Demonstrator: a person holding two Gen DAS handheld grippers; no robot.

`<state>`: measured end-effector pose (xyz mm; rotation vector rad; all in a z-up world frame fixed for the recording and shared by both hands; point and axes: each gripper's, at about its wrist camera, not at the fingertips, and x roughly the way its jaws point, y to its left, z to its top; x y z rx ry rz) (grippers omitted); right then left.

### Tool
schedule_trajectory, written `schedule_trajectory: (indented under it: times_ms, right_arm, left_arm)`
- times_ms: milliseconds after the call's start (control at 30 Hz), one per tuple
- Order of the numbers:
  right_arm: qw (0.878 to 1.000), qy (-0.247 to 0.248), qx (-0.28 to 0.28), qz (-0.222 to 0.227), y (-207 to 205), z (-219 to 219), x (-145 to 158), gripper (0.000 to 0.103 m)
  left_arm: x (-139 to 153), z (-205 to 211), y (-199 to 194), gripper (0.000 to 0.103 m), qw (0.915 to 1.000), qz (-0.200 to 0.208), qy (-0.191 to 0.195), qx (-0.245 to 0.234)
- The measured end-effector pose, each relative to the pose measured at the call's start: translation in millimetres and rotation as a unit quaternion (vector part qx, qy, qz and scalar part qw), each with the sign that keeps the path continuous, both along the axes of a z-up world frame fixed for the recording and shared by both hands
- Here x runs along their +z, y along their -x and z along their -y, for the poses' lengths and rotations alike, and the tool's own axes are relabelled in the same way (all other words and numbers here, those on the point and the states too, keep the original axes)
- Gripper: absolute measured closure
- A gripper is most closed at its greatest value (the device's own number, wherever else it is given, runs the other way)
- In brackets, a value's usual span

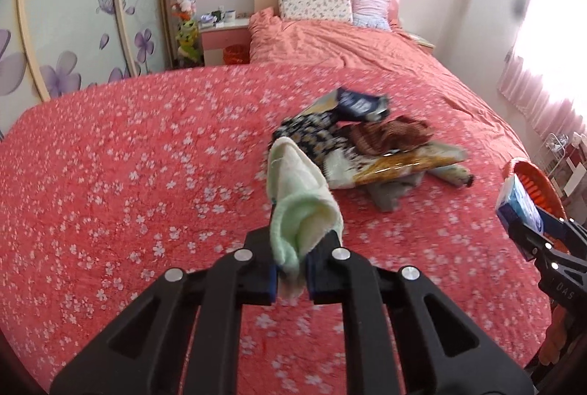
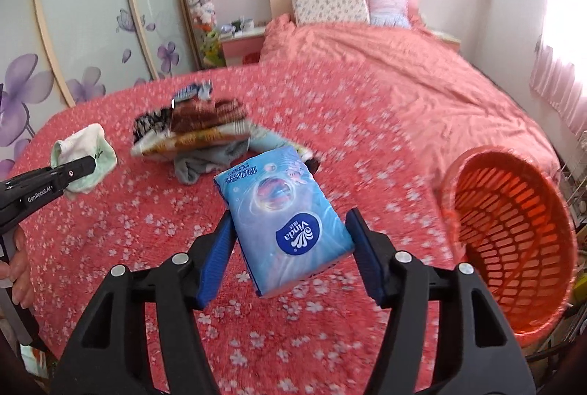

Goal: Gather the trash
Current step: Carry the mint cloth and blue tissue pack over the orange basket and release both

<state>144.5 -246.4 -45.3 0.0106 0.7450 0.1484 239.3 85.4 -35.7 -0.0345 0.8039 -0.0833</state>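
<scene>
My left gripper (image 1: pixel 291 270) is shut on a pale green cloth (image 1: pixel 299 189) and holds it above the red flowered bedspread (image 1: pixel 110 175); it also shows in the right wrist view (image 2: pixel 82 167), with the cloth (image 2: pixel 86 145). My right gripper (image 2: pixel 290 248) is shut on a blue Vinda tissue pack (image 2: pixel 282 211) held above the bed; it also shows in the left wrist view (image 1: pixel 521 230). An orange slotted basket (image 2: pixel 513 230) lies tipped at the bed's right edge, its mouth facing me. A pile of wrappers and clothes (image 1: pixel 370 145) lies mid-bed.
The pile holds a dark blue wrapper (image 1: pixel 361 103), a golden snack bag (image 1: pixel 400 165) and a brown knit (image 1: pixel 396 134). Pillows (image 1: pixel 313 2) lie at the headboard. A pink nightstand (image 1: pixel 223 39) and a flowered wardrobe (image 1: pixel 73 28) stand at the left.
</scene>
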Motion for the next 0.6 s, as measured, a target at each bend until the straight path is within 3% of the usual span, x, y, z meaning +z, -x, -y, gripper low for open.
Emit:
schedule_trajectory:
  times_ms: [300,600]
  right_arm:
    - [0.998,0.005,-0.038,0.058,23.7,26.1,32.7,0.042]
    - [0.993,-0.01,-0.08,0.085,40.0,58.3,46.2,0.042]
  left_arm:
    - [33.1,37.7,19.2,0.091,0.9984,0.039,-0.025,-0.031]
    - [54.9,90.5,31.1,0.091,0.9948,0.063,-0.043,-0.067]
